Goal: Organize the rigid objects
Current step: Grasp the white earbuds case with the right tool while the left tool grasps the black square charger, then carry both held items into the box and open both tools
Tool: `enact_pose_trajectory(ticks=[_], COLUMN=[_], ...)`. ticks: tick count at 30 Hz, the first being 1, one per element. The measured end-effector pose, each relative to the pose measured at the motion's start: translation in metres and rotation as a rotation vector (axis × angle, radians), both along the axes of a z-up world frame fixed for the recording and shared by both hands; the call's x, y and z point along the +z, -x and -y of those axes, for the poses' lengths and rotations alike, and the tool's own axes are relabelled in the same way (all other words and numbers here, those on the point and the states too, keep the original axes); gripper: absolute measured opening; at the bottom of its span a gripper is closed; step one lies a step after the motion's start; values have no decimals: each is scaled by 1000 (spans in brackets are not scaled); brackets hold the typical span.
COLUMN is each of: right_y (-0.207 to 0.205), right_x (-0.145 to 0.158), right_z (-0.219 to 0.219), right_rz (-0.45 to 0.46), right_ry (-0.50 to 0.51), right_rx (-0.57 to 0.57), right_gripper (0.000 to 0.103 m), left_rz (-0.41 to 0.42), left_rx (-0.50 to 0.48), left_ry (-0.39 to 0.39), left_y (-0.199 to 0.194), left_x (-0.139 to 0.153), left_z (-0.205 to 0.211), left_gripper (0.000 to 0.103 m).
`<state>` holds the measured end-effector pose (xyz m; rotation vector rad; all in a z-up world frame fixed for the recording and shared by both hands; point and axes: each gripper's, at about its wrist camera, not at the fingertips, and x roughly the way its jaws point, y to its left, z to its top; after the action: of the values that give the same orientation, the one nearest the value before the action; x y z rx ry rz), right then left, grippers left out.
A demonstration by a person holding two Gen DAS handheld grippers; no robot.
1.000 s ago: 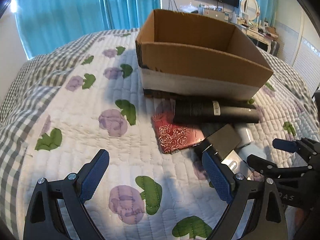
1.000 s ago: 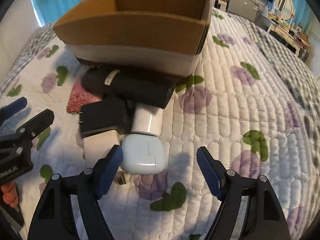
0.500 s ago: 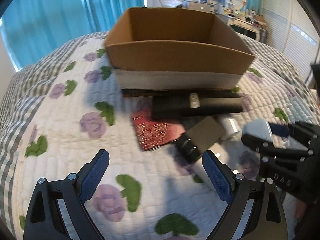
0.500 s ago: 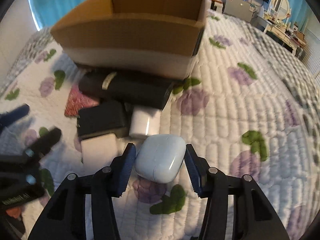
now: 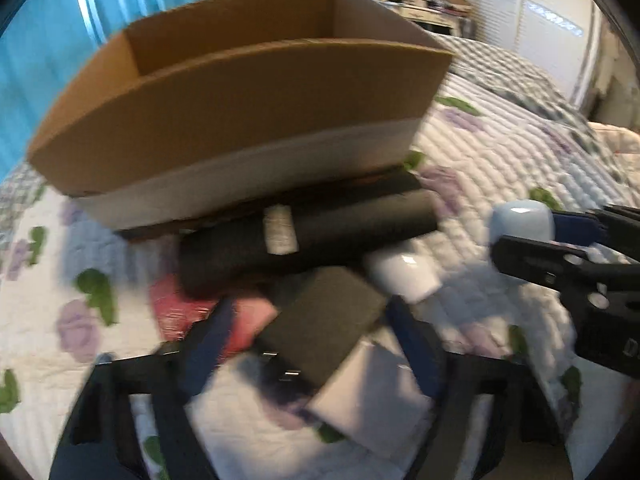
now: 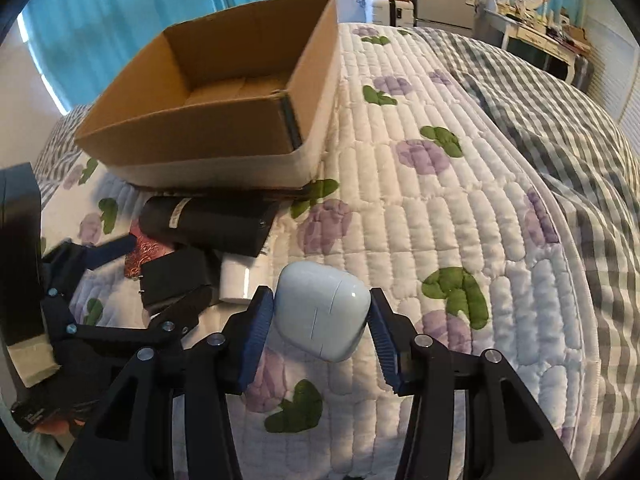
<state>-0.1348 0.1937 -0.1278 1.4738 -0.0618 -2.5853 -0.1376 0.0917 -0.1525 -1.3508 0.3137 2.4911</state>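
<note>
The right gripper (image 6: 322, 330) has its jaws clenched on the white earbud case (image 6: 322, 316), lifted off the bed quilt (image 6: 460, 208); the left gripper (image 5: 308, 334), blurred, straddles the black charger (image 5: 324, 324) near the cardboard box (image 5: 240, 120), jaws unclear

cardboard box (image 6: 224, 120): on bed (image 6: 460, 208), at rear | cylinder (image 6: 208, 224): lying just before box | charger (image 6: 176, 276): before cylinder | earbud case (image 6: 322, 316): between right gripper (image 6: 320, 344) fingers, right of charger, above bed
</note>
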Motion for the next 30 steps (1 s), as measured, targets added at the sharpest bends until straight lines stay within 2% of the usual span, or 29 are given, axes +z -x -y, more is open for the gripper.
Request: enact_pose_trajectory(ticks=[3,9,14,16,21,30], right_y=[0,-4,-10,-14,-21,-28], right_x=[-2,0,9,14,28,87], right_z=[-2,2,7,10,18,34], right_rz=[8,-6,-33,-47,-80,-199], right_ry=[10,-6,-22,-33,-49,-48], right_rx=[-5,9,21,28,44,82], right_gripper=[48,48,48,48,48,48], left_rz=[-19,42,41,34,-8,-132], left_rx=[-35,-24,19,40,63,41], left_ry=[64,-6,-4,-26,-52,-42], left_y=[-6,-11,-22,-28,-44,-44], left_x=[-3,8,22,30,57,126], left_z=[-6,10,27,38,60,61], left_gripper=[65,50,46,44,40,39])
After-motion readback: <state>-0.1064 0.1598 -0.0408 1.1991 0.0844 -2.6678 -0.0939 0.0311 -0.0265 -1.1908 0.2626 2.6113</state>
